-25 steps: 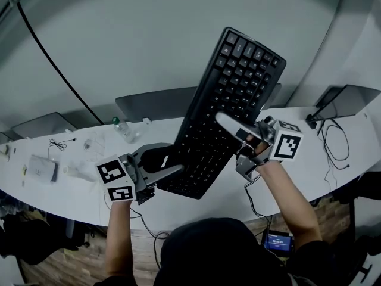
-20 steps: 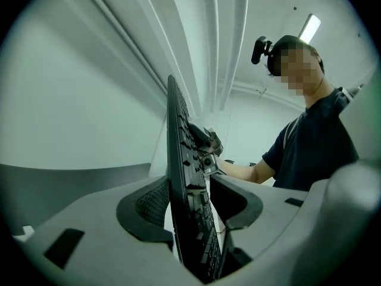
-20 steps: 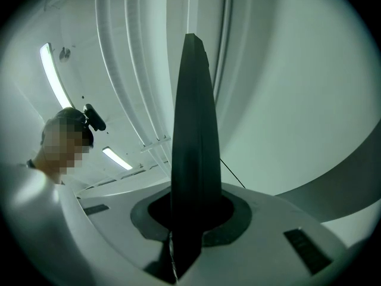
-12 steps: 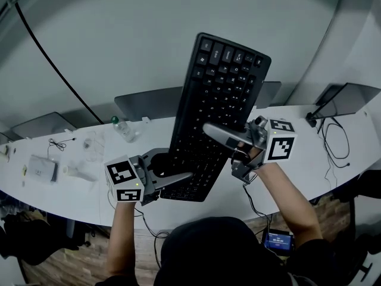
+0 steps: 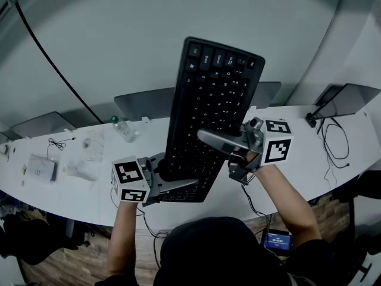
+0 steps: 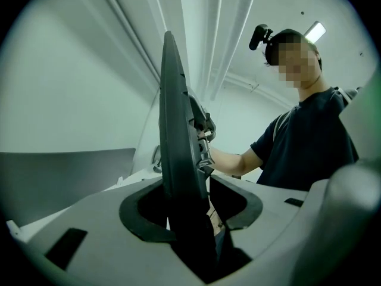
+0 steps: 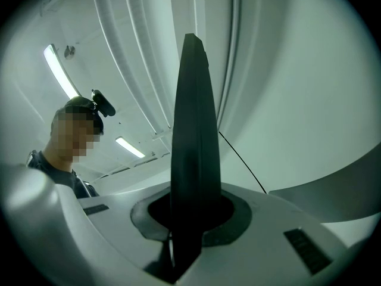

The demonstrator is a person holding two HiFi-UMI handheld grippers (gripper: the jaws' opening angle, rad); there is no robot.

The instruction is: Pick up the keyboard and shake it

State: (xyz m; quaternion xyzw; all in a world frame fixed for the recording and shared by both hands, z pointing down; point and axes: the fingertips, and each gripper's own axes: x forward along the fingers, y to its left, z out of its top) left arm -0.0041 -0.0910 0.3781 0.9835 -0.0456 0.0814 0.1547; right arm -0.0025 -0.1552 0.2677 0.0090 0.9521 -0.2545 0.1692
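The pick-up is done: the black keyboard (image 5: 211, 112) is clear of the white desk (image 5: 71, 189) and held in the air above its near edge, stood almost on end with the keys facing the person and its far short end pointing up toward the wall. The left gripper (image 5: 175, 174) has it at the lower left corner, its jaws closed part-way onto the thicker edge there. The right gripper (image 5: 208, 139) takes the right long edge about midway up, with its jaws drawn almost together on the thin rim. In both gripper views the board shows edge-on, rising straight out of the gap between the jaws, so each grip looks firm. What is left, by my reading, is the shaking itself – one moment cannot show how much of it has been done – and no view shows anything falling from the keys
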